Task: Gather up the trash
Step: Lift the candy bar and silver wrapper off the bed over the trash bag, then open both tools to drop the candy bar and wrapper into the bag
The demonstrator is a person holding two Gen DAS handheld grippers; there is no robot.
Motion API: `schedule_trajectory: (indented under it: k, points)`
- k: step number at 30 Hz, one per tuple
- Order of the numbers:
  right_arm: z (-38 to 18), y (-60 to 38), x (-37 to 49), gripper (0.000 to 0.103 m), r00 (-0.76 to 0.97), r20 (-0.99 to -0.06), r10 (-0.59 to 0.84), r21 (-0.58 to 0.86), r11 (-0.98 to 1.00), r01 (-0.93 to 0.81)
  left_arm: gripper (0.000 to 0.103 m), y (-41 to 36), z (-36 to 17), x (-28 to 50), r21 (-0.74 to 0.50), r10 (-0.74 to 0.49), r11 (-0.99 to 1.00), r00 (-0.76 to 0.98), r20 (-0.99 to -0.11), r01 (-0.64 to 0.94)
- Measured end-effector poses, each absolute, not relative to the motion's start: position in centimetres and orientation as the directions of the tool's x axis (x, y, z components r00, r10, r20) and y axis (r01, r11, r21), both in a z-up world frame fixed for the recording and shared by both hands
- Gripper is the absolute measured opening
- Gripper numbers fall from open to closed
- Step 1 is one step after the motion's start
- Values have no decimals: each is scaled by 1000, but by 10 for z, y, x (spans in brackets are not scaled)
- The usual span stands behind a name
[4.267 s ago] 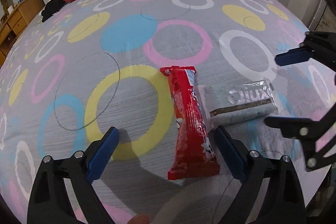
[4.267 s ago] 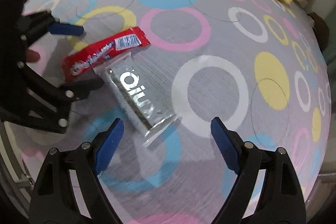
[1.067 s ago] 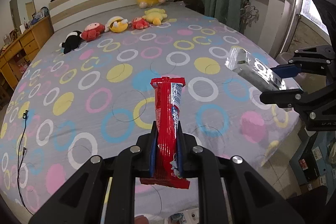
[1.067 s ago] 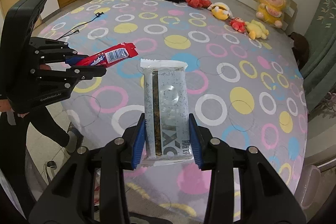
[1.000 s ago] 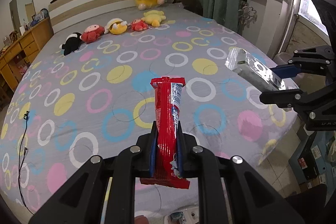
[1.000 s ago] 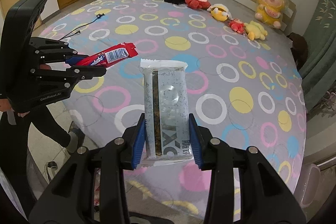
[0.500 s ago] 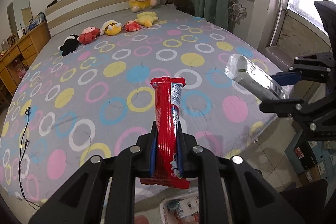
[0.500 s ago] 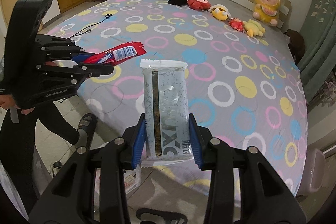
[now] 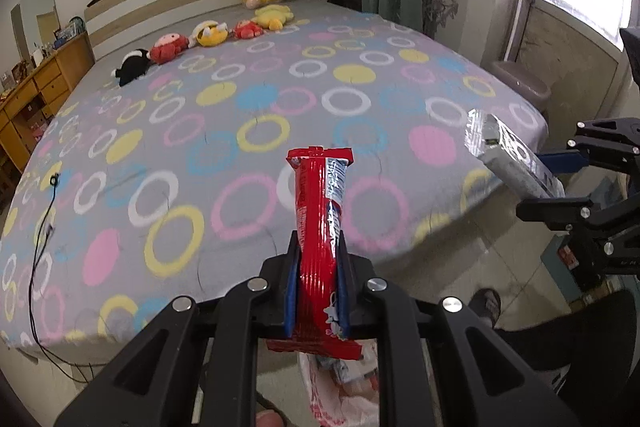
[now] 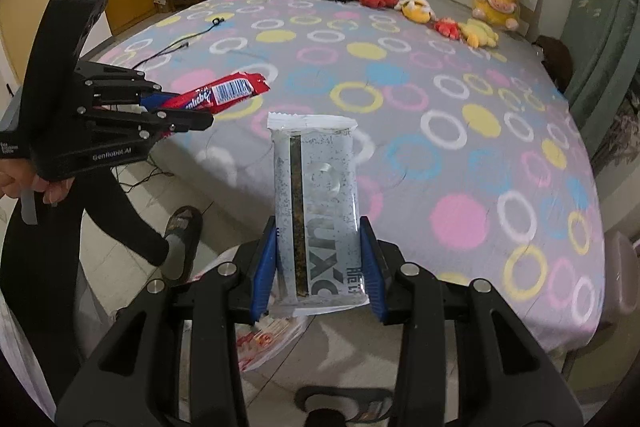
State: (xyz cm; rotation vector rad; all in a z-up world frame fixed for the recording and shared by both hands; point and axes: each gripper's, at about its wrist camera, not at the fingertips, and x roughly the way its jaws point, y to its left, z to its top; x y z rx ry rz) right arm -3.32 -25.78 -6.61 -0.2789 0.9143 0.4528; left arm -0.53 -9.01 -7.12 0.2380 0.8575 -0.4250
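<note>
My left gripper (image 9: 318,287) is shut on a red snack wrapper (image 9: 320,223), held upright above the floor near the foot of the bed. My right gripper (image 10: 318,271) is shut on a silver speckled wrapper (image 10: 316,211), also held upright. Each gripper shows in the other's view: the right gripper (image 9: 560,183) with the silver wrapper (image 9: 512,159) at the right, the left gripper (image 10: 176,111) with the red wrapper (image 10: 220,93) at the left. A white bag with trash inside (image 9: 344,387) lies on the floor below the left gripper; it also shows under the right gripper (image 10: 264,339).
The bed (image 9: 240,131) with a grey ring-patterned sheet fills the view ahead. Several plush toys (image 9: 208,35) line the headboard. A black cable (image 9: 40,239) runs over the left of the bed. A pink bin (image 9: 520,83) stands by the window. The person's legs and slippers (image 10: 180,227) are on the floor.
Both grippers picked up their wrappers from the bed and have drawn back past its foot edge. In the last half second they moved further back and the floor bag came into view.
</note>
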Motion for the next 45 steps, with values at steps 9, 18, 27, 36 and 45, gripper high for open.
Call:
schedule_trajectory:
  k: [9,18,27,36,45]
  points:
    - [-121,-239,-77,38,499,-829,251,3,895,-445,16,-82,-127,-41,21,-260,879,516,-816,476]
    - [-169,-210,-96,38,466,-849,250,41,910,-413,16,-81,-191,-57,1,-248,872,442,-862,490]
    - [-235,-202,-90,38,382,-898,217,90,942,-325,16,-82,-270,-58,-47,-224,861,295,-929,506]
    - [-312,-202,-74,38,262,-953,150,89,969,-231,16,-95,-332,-55,-38,-161,850,189,-969,526]
    - [-350,-199,-61,38,179,-973,149,117,977,-177,16,-96,-383,-48,-20,-86,858,106,-991,512]
